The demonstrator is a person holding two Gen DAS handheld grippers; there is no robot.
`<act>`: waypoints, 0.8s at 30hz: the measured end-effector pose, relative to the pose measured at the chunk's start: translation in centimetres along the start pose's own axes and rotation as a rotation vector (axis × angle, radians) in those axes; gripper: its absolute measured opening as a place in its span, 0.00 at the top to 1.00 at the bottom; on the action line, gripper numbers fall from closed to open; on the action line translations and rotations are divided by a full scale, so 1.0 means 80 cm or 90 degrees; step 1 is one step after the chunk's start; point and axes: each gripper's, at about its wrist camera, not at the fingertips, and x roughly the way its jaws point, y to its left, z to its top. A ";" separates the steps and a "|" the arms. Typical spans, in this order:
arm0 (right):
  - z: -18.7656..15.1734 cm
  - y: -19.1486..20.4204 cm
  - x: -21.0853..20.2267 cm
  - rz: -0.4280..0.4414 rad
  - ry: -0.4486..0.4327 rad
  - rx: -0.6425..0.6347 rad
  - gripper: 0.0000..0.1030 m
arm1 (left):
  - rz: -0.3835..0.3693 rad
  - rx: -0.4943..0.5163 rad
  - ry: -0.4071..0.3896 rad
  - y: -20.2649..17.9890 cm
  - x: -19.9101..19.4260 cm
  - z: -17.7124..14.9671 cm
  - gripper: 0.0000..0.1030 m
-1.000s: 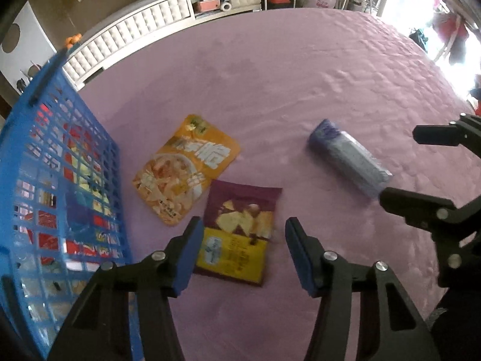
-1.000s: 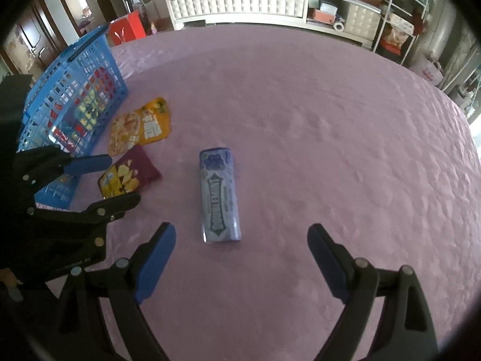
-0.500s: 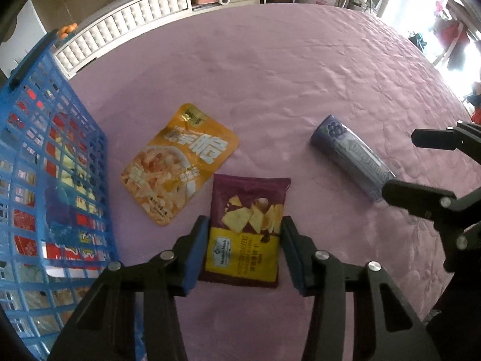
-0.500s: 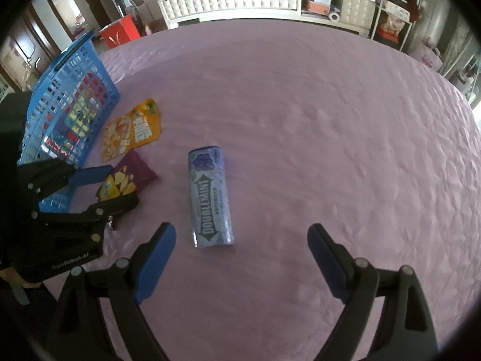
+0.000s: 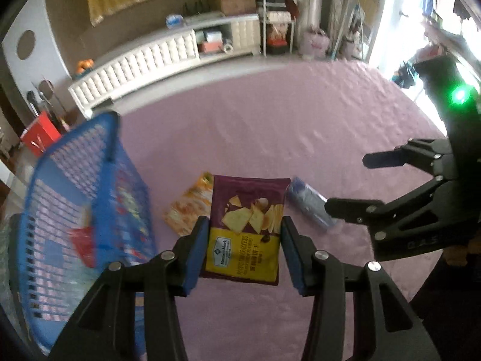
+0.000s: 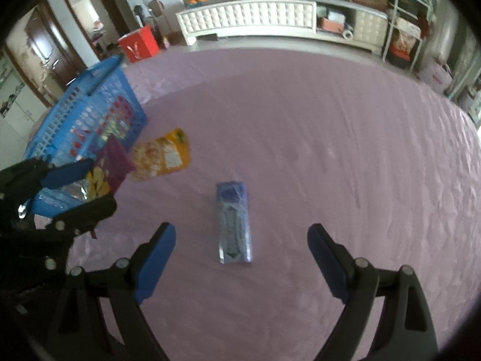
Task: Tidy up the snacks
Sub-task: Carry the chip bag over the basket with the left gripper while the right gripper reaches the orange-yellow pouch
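My left gripper is shut on a maroon and yellow chip packet and holds it lifted above the purple cloth. The packet also shows in the right wrist view, between the left gripper's fingers. An orange snack pouch lies flat on the cloth beside the blue basket, which holds several snacks. A blue-purple gum pack lies on the cloth. My right gripper is open and empty, its jaws wide on either side of the pack's near end.
The purple quilted cloth covers the whole surface. A white tufted cabinet and a red box stand beyond its far edge. Shelving stands at the far right.
My left gripper closed on the chip packet and lifted it off the cloth, tilting up towards the room. My right gripper drew a little closer to the gum pack.
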 end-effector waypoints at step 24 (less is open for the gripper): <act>0.060 0.126 0.108 0.005 0.078 -0.314 0.11 | 0.142 -0.251 -0.033 0.204 -0.059 -0.015 0.56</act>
